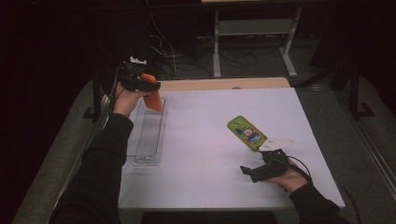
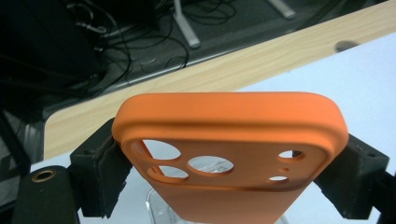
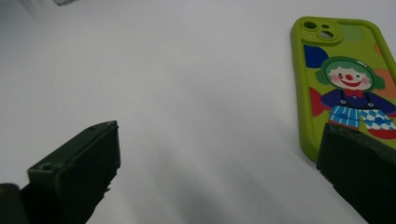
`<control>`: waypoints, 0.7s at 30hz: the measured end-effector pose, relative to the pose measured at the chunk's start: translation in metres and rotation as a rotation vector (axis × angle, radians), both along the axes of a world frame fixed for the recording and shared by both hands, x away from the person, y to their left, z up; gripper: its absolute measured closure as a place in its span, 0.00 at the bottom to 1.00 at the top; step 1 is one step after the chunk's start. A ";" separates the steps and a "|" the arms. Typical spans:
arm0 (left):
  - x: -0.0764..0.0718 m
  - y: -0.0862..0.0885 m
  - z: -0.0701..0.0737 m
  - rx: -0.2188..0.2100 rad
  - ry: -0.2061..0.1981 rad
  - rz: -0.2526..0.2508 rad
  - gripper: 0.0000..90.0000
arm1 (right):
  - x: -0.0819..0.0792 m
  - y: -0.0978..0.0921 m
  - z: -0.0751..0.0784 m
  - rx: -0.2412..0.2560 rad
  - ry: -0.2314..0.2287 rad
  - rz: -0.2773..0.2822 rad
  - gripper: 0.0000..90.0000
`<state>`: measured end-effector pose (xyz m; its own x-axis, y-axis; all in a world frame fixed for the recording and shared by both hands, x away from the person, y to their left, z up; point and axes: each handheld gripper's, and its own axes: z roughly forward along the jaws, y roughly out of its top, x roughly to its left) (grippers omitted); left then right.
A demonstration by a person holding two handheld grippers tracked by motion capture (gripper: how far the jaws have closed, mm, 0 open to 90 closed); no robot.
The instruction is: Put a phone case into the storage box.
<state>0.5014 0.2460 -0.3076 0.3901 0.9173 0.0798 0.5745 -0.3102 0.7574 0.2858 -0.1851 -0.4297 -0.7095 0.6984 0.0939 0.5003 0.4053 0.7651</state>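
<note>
Silicone phone case [image 2: 233,154], orange, held edgewise in our left claw [image 1: 148,87] above the clear tray [image 1: 148,135].
Light, soft, grippy; we pinch its side rims. Right claw [image 1: 252,171] gapes wide beside the green case [image 1: 246,132] on the bench [image 1: 205,154].

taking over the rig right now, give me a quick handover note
Left gripper: shut on the orange phone case, held above the far end of the clear tray.
Right gripper: open, low over the white table, beside the green clown phone case, which lies flat.
Done: orange case picked up.
Left, most likely: set the orange case in the tray, then pick up the green one.
</note>
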 end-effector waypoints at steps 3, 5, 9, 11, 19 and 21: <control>0.004 -0.002 -0.009 0.022 0.021 0.035 0.16 | 0.000 0.000 0.000 0.002 0.004 -0.003 0.00; 0.006 -0.003 -0.014 0.025 0.029 0.052 0.16 | -0.001 0.000 0.000 0.002 0.002 -0.004 0.00; 0.009 -0.005 -0.021 0.042 0.041 0.087 0.16 | -0.002 0.000 0.001 0.001 -0.003 0.002 0.00; 0.012 -0.004 -0.027 0.047 0.063 0.101 0.16 | -0.002 -0.001 0.001 0.001 -0.004 0.003 0.00; 0.015 -0.004 -0.036 0.051 0.086 0.114 0.16 | -0.003 -0.001 0.001 0.000 0.008 -0.001 0.00; 0.016 -0.003 -0.038 0.055 0.092 0.111 0.15 | -0.003 -0.001 0.001 0.000 0.008 -0.001 0.00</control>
